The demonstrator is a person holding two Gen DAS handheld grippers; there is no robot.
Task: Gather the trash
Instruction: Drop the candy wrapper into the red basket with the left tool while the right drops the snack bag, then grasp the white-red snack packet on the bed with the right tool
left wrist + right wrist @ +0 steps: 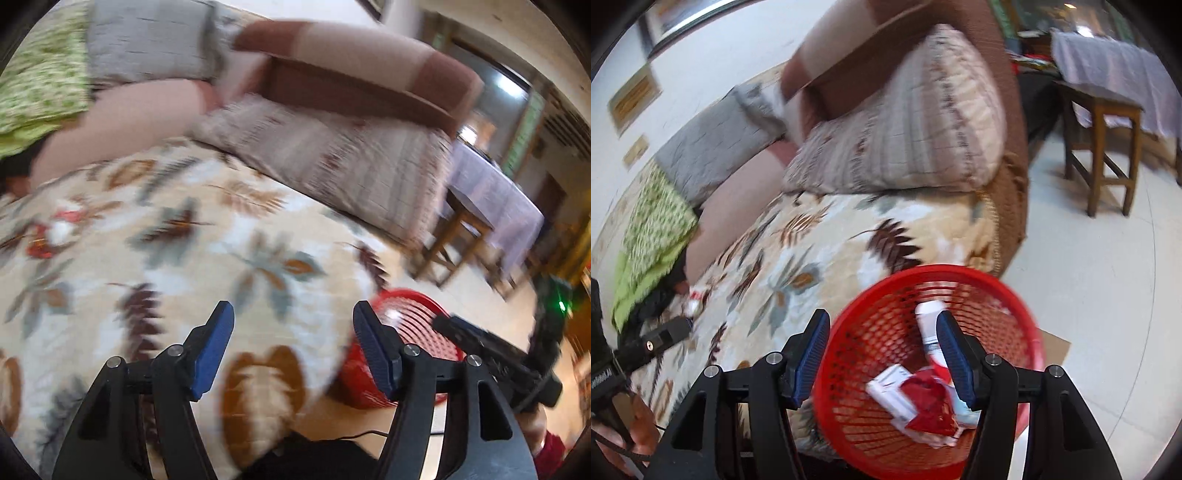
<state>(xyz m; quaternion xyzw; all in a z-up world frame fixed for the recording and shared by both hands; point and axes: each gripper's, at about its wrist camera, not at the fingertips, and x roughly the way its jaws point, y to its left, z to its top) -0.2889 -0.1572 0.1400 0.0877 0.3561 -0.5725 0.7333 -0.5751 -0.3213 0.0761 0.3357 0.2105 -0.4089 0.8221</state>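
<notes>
Trash lies in two places: some sits in the red mesh basket (886, 354) on the pale floor (1108, 280) just beside the sofa's front edge, and a small red and white scrap (59, 230) lies farther along the leaf-patterned blanket (177, 258) that covers the sofa (1004, 122) seat. Against the brown sofa back leans a striped cushion (908, 122), with a grey cushion (709, 147) and a green patterned cloth (653, 236) beyond it. A wooden stool (1104, 147) stands on the floor by a cloth-covered table (1123, 59). Inside the basket lie a white tube (929, 321), a white carton (890, 391) and a crumpled red wrapper (929, 404). The right gripper (882, 358) hangs over the basket with its blue pads apart and nothing between them. The left gripper (293, 350) hangs over the blanket, jaws likewise parted and empty, in a blurred view
</notes>
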